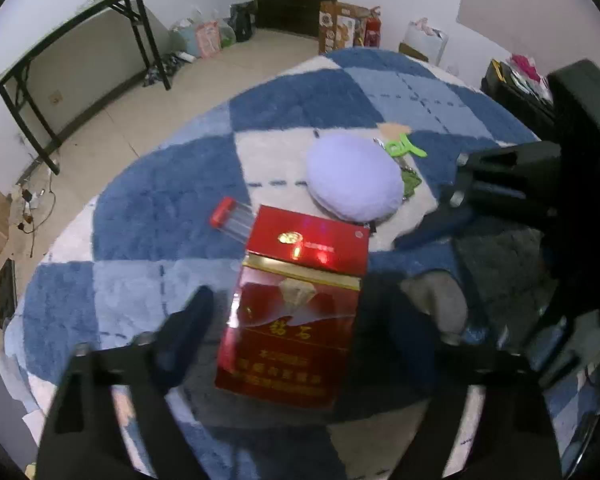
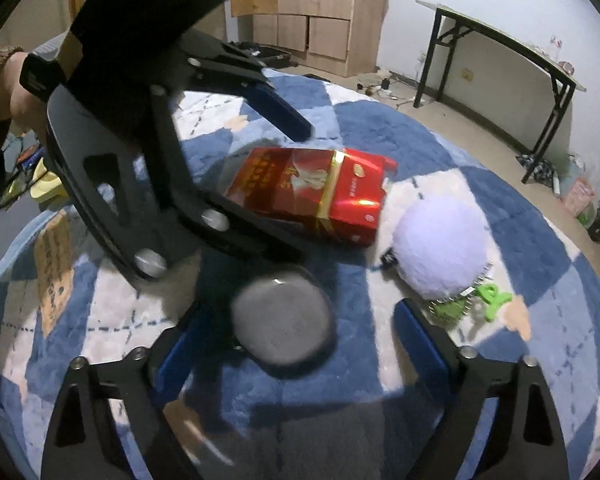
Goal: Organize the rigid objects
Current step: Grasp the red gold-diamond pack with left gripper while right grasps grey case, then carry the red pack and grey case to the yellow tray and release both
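The left gripper [image 1: 288, 328] straddles the red box [image 1: 296, 308], jaws apart, pads not yet pressing. The right gripper [image 2: 300, 336] brackets the grey puck [image 2: 284, 316], unclenched. Both lie on the rug [image 1: 148, 208]; the purple puff [image 1: 354, 176] is at one o'clock. The box looks light, slick and crushable: grip its long sides.

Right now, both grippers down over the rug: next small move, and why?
Probably close the left gripper on the glossy red cigarette box. The box lies between its fingers with a gap showing beside one finger. The right gripper likewise brackets the grey rounded case without visibly pressing it.
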`<state>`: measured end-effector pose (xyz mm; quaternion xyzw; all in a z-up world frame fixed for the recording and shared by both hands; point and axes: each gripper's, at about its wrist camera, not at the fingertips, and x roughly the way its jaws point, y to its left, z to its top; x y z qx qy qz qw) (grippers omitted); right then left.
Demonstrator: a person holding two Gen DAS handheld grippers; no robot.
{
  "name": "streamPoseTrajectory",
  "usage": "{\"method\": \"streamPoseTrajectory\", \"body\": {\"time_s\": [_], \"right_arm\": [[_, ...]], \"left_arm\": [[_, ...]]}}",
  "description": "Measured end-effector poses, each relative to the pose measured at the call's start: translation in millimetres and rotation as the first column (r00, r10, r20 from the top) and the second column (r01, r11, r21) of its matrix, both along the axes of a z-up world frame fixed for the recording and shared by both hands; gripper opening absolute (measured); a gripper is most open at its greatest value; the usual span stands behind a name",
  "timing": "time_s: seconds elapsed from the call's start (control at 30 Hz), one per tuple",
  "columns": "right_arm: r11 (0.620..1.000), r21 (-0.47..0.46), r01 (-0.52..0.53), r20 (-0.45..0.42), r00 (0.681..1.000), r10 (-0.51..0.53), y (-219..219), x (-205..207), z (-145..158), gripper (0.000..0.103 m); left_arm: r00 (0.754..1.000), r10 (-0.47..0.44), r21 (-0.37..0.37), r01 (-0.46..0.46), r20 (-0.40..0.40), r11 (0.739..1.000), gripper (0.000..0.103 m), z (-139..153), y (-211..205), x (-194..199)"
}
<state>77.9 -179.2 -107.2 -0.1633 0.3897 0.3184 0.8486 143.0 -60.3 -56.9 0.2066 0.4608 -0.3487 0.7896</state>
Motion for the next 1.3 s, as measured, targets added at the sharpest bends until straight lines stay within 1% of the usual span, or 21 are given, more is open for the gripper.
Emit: {"method": "streamPoseTrajectory", "body": {"time_s": [0.03, 0.07, 0.17, 0.3, 0.4, 0.47, 0.57, 0.67, 0.77, 0.8, 0.87, 0.93, 0.97, 1.0, 1.03, 1.07, 1.1, 1.13, 1.17, 1.23, 1.3], "right_arm": [[1.0, -0.019, 0.001, -0.009, 1.0, -0.001, 3, 2, -5, 0.07], [1.0, -0.024, -0.001, -0.002, 1.0, 0.001, 5, 2, -6, 0.069], [1.0, -0.016, -0.013, 0.01, 1.0, 0.013, 7, -1, -5, 0.054], [0.999, -0.043, -0.007, 0.019, 1.0, 0.008, 11, -4, -2, 0.054], [0.999, -0.043, 0.001, 0.022, 1.0, 0.0, 10, -7, 4, 0.054], [0.999, -0.03, 0.011, 0.005, 1.0, -0.011, 9, -11, 10, 0.054], [0.999, -0.032, -0.009, 0.015, 1.0, 0.009, 13, -21, 23, 0.054], [1.0, -0.01, -0.019, 0.02, 1.0, 0.019, 23, -27, 41, 0.054], [0.998, 0.049, -0.025, 0.019, 1.0, 0.024, 42, -31, 66, 0.054], [0.997, 0.069, -0.031, 0.021, 0.999, 0.03, 50, -32, 75, 0.054], [0.993, 0.1, -0.059, 0.027, 0.998, 0.056, 77, -34, 94, 0.054], [0.987, 0.131, -0.088, 0.022, 0.996, 0.086, 100, -38, 108, 0.054], [0.985, 0.141, -0.103, 0.018, 0.995, 0.102, 113, -39, 113, 0.054], [0.981, 0.147, -0.127, 0.012, 0.992, 0.126, 133, -41, 119, 0.054], [0.978, 0.149, -0.145, 0.008, 0.989, 0.145, 147, -43, 122, 0.054], [0.973, 0.15, -0.173, 0.006, 0.985, 0.174, 166, -46, 124, 0.054], [0.97, 0.144, -0.198, 0.007, 0.98, 0.199, 183, -48, 125, 0.054], [0.968, 0.133, -0.212, 0.01, 0.977, 0.213, 196, -49, 124, 0.054], [0.968, 0.124, -0.221, 0.012, 0.975, 0.221, 210, -48, 121, 0.054], [0.969, 0.125, -0.212, -0.017, 0.976, 0.216, 238, -40, 110, 0.054], [0.974, 0.138, -0.178, -0.035, 0.982, 0.184, 256, -28, 100, 0.054]], "left_arm": [[1.0, -0.002, 0.01, 0.002, -0.005, 1.0, 0.064, -2, -1, -1], [1.0, 0.003, 0.015, -0.002, -0.002, 1.0, 0.064, -2, -2, -1], [1.0, 0.029, 0.005, -0.029, 0.004, 1.0, 0.063, -4, -1, -4], [0.995, 0.099, -0.01, -0.099, 0.01, 0.995, 0.063, 1, 5, -8], [0.988, 0.152, -0.028, -0.152, 0.024, 0.988, 0.063, 14, 19, -15], [0.984, 0.176, -0.025, -0.175, 0.028, 0.984, 0.062, 23, 28, -18], [0.971, 0.23, -0.034, -0.229, 0.062, 0.973, 0.062, 45, 54, -27], [0.954, 0.283, -0.087, -0.275, 0.104, 0.958, 0.061, 74, 94, -39], [0.919, 0.37, -0.107, -0.358, 0.133, 0.928, 0.061, 104, 144, -49], [0.902, 0.405, -0.114, -0.391, 0.148, 0.913, 0.061, 113, 163, -53], [0.856, 0.489, -0.13, -0.472, 0.168, 0.872, 0.061, 129, 206, -62], [0.799, 0.578, -0.144, -0.56, 0.165, 0.816, 0.061, 137, 253, -71], [0.776, 0.61, -0.144, -0.593, 0.162, 0.792, 0.061, 138, 271, -75], [0.731, 0.662, -0.141, -0.647, 0.163, 0.749, 0.061, 138, 297, -81], [0.702, 0.695, -0.148, -0.679, 0.157, 0.719, 0.061, 136, 313, -86], [0.664, 0.736, -0.172, -0.716, 0.134, 0.677, 0.061, 132, 332, -93], [0.641, 0.759, -0.185, -0.736, 0.117, 0.651, 0.061, 127, 341, -100], [0.607, 0.79, -0.193, -0.767, 0.087, 0.611, 0.061, 117, 355, -110], [0.585, 0.808, -0.197, -0.786, 0.071, 0.587, 0.061, 110, 362, -118], [0.557, 0.83, -0.204, -0.808, 0.04, 0.552, 0.061, 95, 371, -129], [0.544, 0.839, -0.192, -0.822, 0.013, 0.536, 0.061, 79, 373, -134]]}}
